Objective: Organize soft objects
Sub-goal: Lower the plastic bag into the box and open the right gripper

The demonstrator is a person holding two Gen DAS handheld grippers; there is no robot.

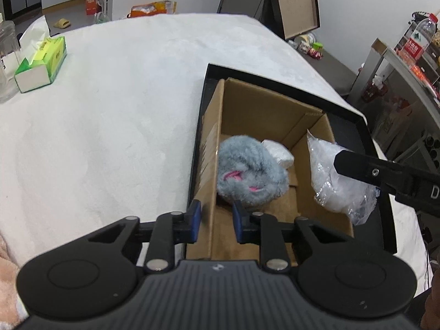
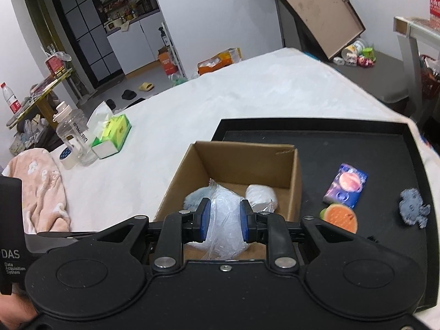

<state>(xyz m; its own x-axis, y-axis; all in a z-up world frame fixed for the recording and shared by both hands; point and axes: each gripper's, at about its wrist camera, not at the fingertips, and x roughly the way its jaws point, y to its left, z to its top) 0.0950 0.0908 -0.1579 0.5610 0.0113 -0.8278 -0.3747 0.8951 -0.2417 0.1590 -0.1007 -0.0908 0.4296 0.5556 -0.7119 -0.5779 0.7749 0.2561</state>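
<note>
Plastic-wrapped bundle [image 2: 224,220] is pinched between your right gripper [image 2: 224,220] pads, hanging over the cardboard box [image 2: 242,162] on the black tray [image 2: 385,148], long axis running roughly along the fingers toward the box's far wall. Your left gripper [image 1: 216,221] has its jaws apart, straddling the box's near-left wall with nothing held. Grey plush [image 1: 250,173] and white bundle [image 1: 277,152] sit inside, both half hidden in your right view.

Green tissue box [image 2: 112,137] lying on white bed cover [image 2: 220,93], tissue sticking up. Clear water bottle [image 2: 73,137] standing just beside it, tape roll [image 2: 66,157] near. Pink blanket [image 2: 41,192] bunching at bed edge. Slippers [image 2: 145,86] lying on floor. Leaning board [image 2: 316,8] resting against wall.
</note>
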